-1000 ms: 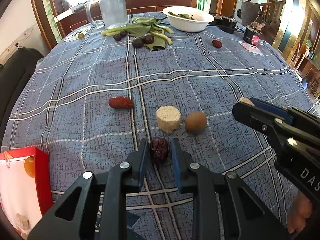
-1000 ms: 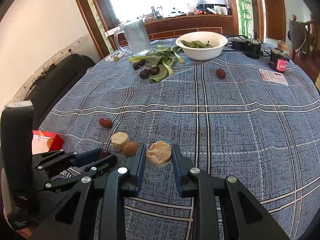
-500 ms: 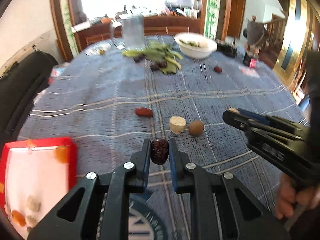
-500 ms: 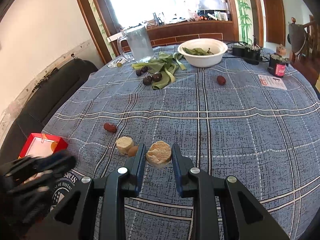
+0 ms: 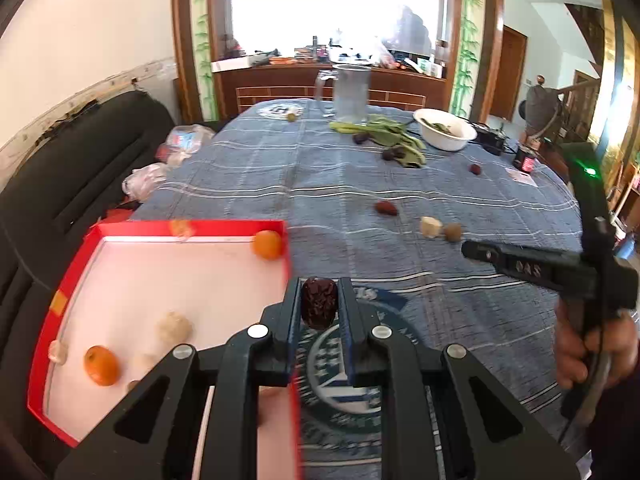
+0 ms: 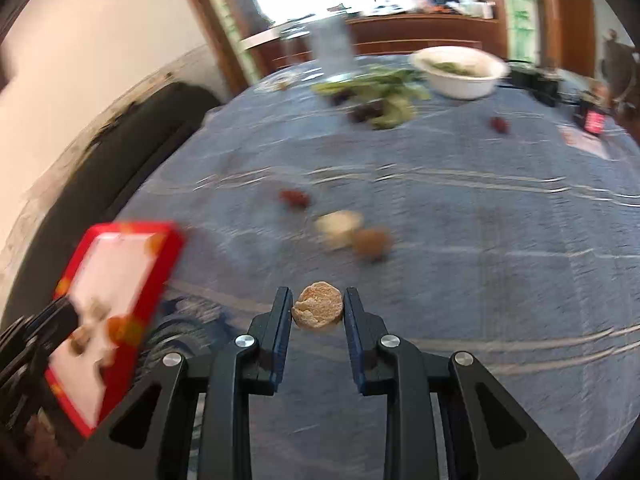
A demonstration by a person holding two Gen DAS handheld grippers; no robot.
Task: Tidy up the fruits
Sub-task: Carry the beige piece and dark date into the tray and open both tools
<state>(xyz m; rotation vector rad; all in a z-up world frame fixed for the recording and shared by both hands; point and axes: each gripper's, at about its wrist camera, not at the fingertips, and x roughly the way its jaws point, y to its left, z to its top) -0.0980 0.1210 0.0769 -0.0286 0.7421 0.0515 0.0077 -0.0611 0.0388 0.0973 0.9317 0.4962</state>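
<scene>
My left gripper is shut on a dark wrinkled date, held in the air just right of the red box, which lies at the table's left edge with oranges and pale pieces inside. My right gripper is shut on a round tan corn piece, held above the blue cloth; it also shows at the right of the left wrist view. On the cloth lie a red date, a pale corn piece and a brown fruit.
At the far side stand a glass pitcher, green leaves with dark fruits, a white bowl and another date. A black sofa with plastic bags is left of the table. The right wrist view is blurred.
Both grippers have lifted and swung left toward the red box, each still holding its item. The box now fills the left wrist view's lower left.
</scene>
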